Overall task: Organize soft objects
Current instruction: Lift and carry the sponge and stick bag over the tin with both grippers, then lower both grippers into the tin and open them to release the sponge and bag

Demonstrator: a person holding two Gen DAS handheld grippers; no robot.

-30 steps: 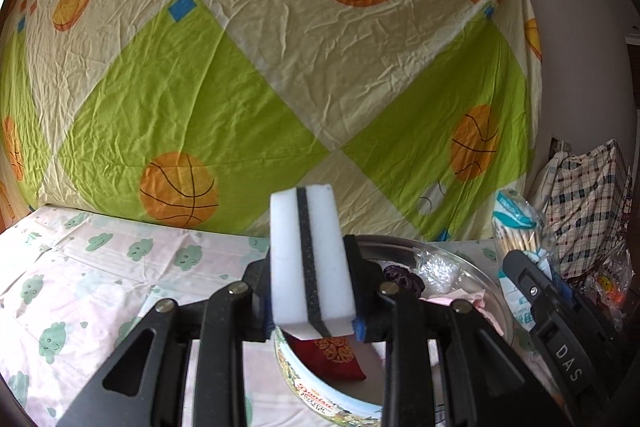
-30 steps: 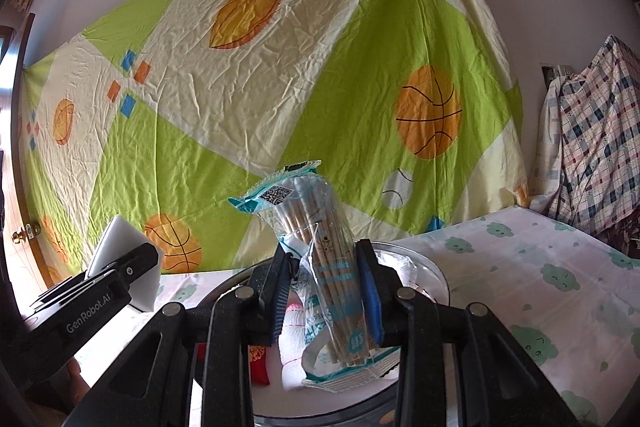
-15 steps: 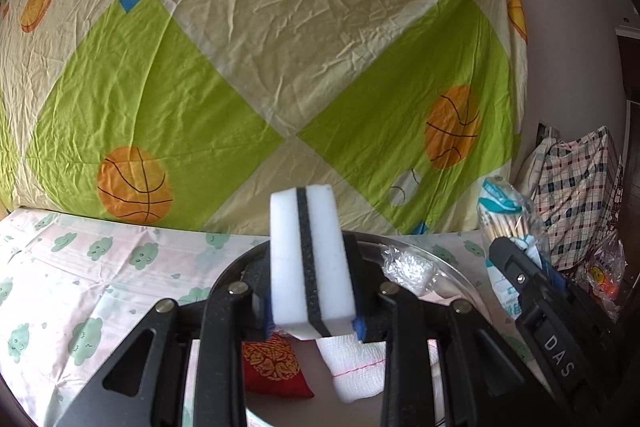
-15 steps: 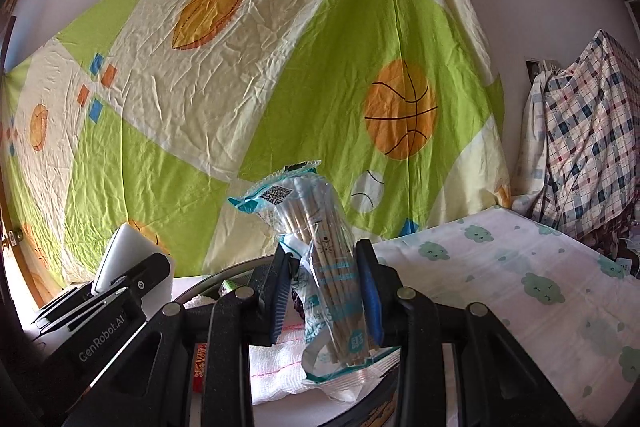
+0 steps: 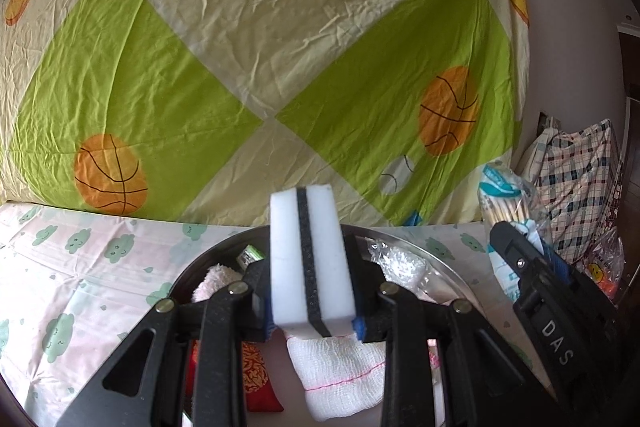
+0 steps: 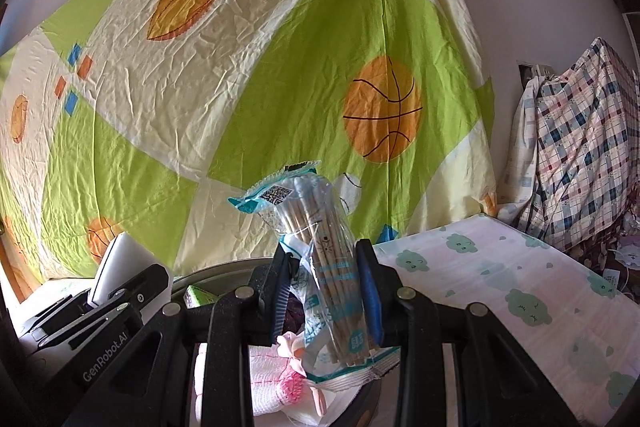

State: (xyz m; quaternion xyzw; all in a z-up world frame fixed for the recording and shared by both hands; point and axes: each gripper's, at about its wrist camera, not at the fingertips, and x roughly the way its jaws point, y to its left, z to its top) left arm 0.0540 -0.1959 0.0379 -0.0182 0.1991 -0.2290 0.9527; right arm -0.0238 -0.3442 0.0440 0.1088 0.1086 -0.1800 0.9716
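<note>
My left gripper (image 5: 314,311) is shut on a white sponge with a black middle layer (image 5: 310,259) and holds it upright above a round metal basin (image 5: 436,265). My right gripper (image 6: 326,299) is shut on a clear bag of cotton swabs (image 6: 320,251), also above the basin (image 6: 224,265). The bag also shows at the right of the left wrist view (image 5: 506,203). In the basin lie a white cloth with pink stitching (image 5: 336,375), a red embroidered pouch (image 5: 258,375), a pale fluffy cloth (image 5: 214,283) and a clear plastic bag (image 5: 396,263).
The basin stands on a bed sheet with green cloud prints (image 5: 80,279). A green and cream basketball-print sheet (image 5: 256,47) hangs behind. A plaid cloth bundle (image 6: 576,155) sits at the right. The left gripper's body (image 6: 100,311) shows at the left of the right wrist view.
Both grippers have shifted over the basin with their loads still held. More of the basin's contents show beneath the left gripper, and the red pouch has slid left in view.
</note>
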